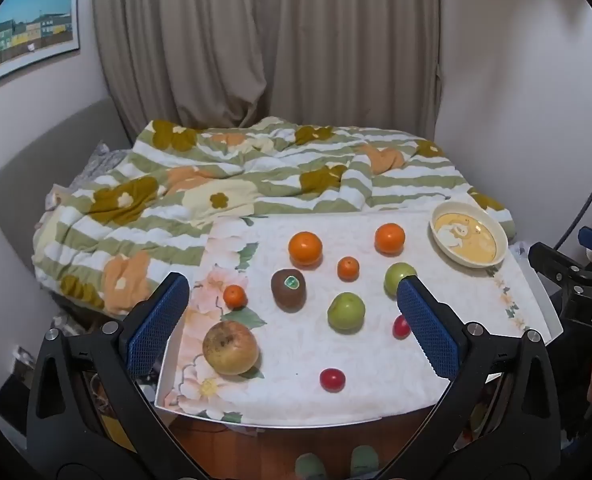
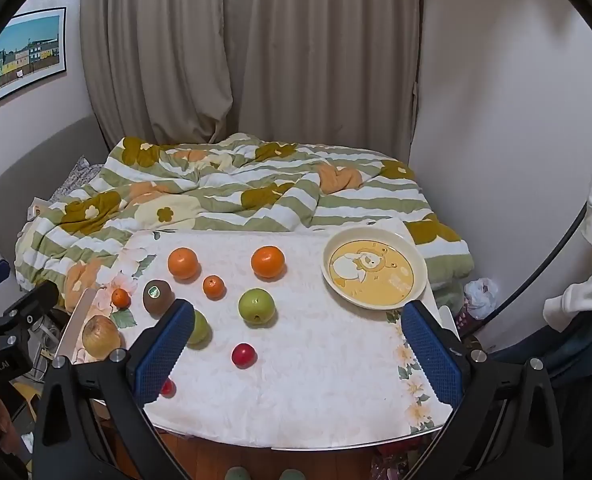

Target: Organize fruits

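Fruits lie scattered on the cloth-covered table [image 2: 296, 400], both grippers spread wide above its near edge, holding nothing.

Left gripper [image 1: 296, 320] and right gripper [image 2: 296, 344] hover clear of everything. The plate [image 2: 417, 268] sits empty at the far right corner, well apart from the fruit. Two big oranges [image 2: 182, 263] [image 2: 268, 261] lie along the far side, with a smaller one [image 2: 214, 286] between them and nearer. Left of that, the kiwi [image 1: 288, 289] lies with its long axis running away from the camera, sticker up. A tiny orange [image 1: 234, 295] and a yellow apple [image 1: 230, 347] keep to the left edge. Two green apples [image 1: 346, 311] [image 2: 256, 306] sit mid-table, the right one stem up. Two red tomatoes [image 1: 332, 379] [image 2: 243, 355] lie nearest. A rumpled quilt [image 1: 216, 184] on the bed butts against the far edge; curtains [image 2: 256, 60] hang behind.
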Available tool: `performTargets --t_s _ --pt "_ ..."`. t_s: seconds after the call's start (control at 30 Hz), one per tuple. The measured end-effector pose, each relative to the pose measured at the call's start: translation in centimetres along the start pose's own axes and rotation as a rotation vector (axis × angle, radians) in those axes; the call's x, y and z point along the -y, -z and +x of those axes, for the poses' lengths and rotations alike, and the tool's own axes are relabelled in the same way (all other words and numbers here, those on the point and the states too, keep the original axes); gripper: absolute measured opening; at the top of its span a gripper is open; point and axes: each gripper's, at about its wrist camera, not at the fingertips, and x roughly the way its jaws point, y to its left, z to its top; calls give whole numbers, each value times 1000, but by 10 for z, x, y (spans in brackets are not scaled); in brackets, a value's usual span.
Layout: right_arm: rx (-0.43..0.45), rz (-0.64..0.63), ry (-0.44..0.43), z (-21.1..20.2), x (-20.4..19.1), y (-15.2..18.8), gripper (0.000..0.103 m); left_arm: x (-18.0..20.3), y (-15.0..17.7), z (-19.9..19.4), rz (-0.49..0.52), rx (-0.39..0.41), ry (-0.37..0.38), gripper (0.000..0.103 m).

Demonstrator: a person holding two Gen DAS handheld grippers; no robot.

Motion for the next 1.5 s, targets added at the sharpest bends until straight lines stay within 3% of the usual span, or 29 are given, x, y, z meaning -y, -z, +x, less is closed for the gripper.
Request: performTargets --t_s 1.5 --pt "9 13 -30 1 -4 1 103 1 -4 -6 -11 14 -25 103"
